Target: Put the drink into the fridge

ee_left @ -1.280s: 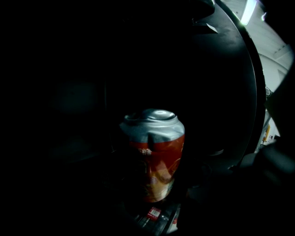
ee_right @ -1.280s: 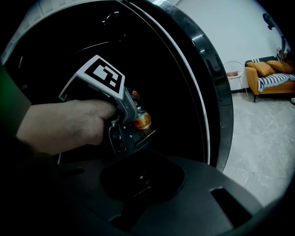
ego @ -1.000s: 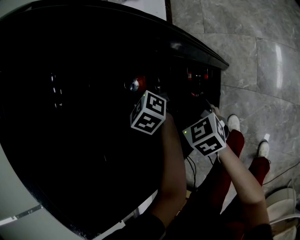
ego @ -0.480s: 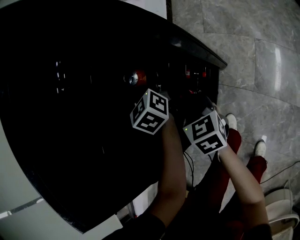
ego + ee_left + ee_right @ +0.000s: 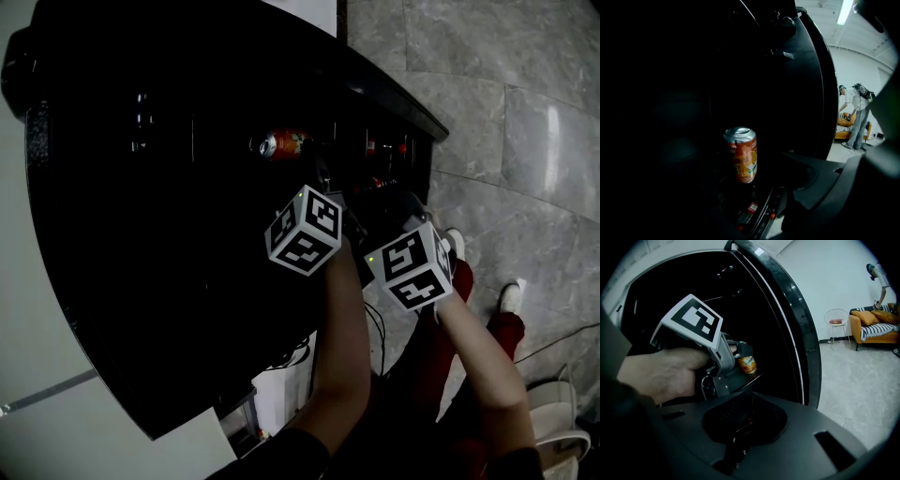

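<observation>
An orange drink can (image 5: 740,153) with a silver top stands upright on a dark shelf inside the black fridge (image 5: 159,234). In the head view the can (image 5: 281,143) shows deep in the dark interior. My left gripper (image 5: 326,192) is just in front of the can, open, with nothing between its jaws and not touching it. From the right gripper view, the left gripper (image 5: 733,363) sits beside the can (image 5: 748,364), held by a hand. My right gripper (image 5: 398,208) hovers at the fridge opening to the right; its jaws are too dark to read.
The fridge's curved black door edge (image 5: 790,319) rises on the right. Red-capped items (image 5: 389,148) sit in the dark further right, and small red-labelled things (image 5: 752,207) lie below the can's shelf. Grey marble floor (image 5: 525,112), an orange sofa (image 5: 874,326) and a person (image 5: 853,115) lie beyond.
The left gripper has drawn back a little from the can, which now stands free on the shelf. The head view has shifted, so the can shows more clearly.
</observation>
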Tool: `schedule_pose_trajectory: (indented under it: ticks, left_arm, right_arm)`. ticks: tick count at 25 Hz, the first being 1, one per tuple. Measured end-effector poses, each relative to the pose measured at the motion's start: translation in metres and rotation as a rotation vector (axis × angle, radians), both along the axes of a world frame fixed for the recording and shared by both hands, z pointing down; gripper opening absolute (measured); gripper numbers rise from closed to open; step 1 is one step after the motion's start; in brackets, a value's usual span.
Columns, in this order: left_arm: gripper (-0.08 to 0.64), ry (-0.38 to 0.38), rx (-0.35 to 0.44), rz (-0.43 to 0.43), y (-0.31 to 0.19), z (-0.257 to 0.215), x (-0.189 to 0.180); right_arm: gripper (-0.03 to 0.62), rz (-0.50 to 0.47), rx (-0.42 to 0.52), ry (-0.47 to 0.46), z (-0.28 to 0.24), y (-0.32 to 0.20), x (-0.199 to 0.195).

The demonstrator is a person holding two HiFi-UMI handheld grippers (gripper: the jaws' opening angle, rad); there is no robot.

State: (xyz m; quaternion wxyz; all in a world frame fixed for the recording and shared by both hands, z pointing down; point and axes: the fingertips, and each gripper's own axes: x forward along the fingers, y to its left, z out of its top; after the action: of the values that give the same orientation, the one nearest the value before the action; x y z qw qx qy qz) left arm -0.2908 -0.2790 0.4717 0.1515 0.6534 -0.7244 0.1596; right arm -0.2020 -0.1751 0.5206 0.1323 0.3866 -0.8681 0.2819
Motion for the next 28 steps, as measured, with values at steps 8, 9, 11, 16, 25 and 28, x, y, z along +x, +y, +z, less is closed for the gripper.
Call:
schedule_pose_trajectory:
  ticks: [8, 9, 11, 16, 25, 28]
  left_arm:
    - [0.370, 0.032, -0.016, 0.054, 0.020, -0.002, 0.022]
    - [0.368, 0.037, -0.017, 0.063, 0.022, -0.003, 0.025]
    - [0.360, 0.042, -0.015, 0.076, 0.026, -0.007, 0.030]
    - [0.316, 0.051, -0.009, 0.099, 0.041, -0.015, 0.045]
    - [0.190, 0.081, -0.021, 0.135, 0.074, -0.024, 0.070]
    - [0.144, 0.090, -0.029, 0.140, 0.083, -0.028, 0.078]
  right_arm:
    - [0.018, 0.015, 0.010, 0.005, -0.009, 0.011, 0.016]
    - [0.018, 0.020, 0.009, 0.008, -0.010, 0.012, 0.019]
    - [0.018, 0.033, 0.006, 0.011, -0.013, 0.015, 0.026]
    - [0.018, 0.058, 0.014, 0.018, -0.022, 0.022, 0.046]
    - [0.018, 0.091, 0.023, 0.010, -0.044, 0.033, 0.069]
    - [0.018, 0.101, 0.027, 0.004, -0.053, 0.038, 0.077]
